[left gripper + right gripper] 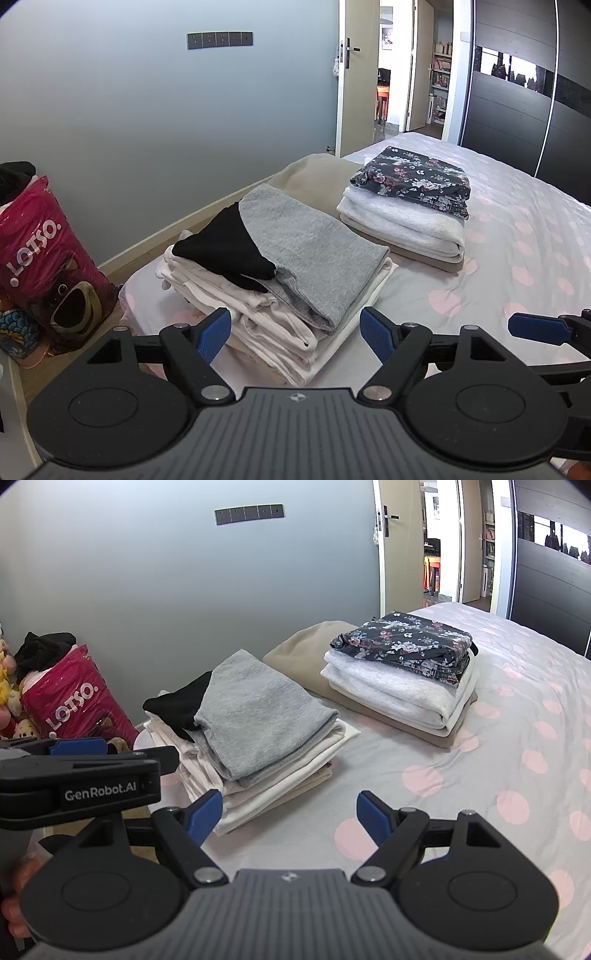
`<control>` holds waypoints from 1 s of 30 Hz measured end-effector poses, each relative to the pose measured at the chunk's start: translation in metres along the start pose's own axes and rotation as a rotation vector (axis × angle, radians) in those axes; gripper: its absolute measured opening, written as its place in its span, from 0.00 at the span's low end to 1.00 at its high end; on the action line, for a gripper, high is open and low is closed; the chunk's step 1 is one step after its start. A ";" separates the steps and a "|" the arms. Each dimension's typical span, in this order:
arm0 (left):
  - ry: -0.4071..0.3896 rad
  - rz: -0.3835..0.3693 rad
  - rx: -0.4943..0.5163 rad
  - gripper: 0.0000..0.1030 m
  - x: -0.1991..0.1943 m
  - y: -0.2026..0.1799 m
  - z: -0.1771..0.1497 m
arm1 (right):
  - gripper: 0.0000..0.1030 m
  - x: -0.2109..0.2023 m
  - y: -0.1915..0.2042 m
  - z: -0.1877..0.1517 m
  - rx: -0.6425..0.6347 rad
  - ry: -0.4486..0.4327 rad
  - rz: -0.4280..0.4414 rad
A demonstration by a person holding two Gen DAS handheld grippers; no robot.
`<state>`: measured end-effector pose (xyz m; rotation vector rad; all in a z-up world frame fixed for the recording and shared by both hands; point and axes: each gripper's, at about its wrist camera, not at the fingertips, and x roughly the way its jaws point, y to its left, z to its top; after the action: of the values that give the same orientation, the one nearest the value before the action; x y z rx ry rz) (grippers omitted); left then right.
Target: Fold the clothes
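Observation:
Two folded stacks lie on the bed (517, 258). The near stack has a grey knit garment (310, 240) and a black one (221, 251) on top of several white pieces (266, 325). The far stack has a dark floral garment (413, 181) over pale grey and beige layers (399, 225). My left gripper (297, 334) is open, and the near stack's front corner sits just beyond its blue pads, untouched. My right gripper (290, 816) is open over the sheet, beside the near stack (258, 716), with nothing between its fingers. The floral stack (402, 642) lies farther back.
A beige garment (310, 177) lies flat behind the stacks. A pink Lotso bag (44, 258) stuffed with clothes stands on the floor left of the bed, with plush toys (11, 701) beside it. A dark wardrobe (517, 92) and an open doorway (391, 74) are behind.

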<state>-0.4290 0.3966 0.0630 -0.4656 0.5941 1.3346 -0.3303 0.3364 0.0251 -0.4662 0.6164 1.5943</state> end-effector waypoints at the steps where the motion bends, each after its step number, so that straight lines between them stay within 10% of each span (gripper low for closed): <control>1: 0.001 0.001 -0.001 0.74 0.000 0.000 0.000 | 0.79 -0.001 0.000 0.000 0.000 -0.001 0.000; 30: 0.031 0.046 0.023 0.74 -0.012 -0.017 0.003 | 0.81 -0.018 -0.003 0.000 -0.008 0.029 0.008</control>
<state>-0.4132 0.3869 0.0726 -0.4566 0.6486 1.3645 -0.3254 0.3227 0.0356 -0.4940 0.6350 1.6001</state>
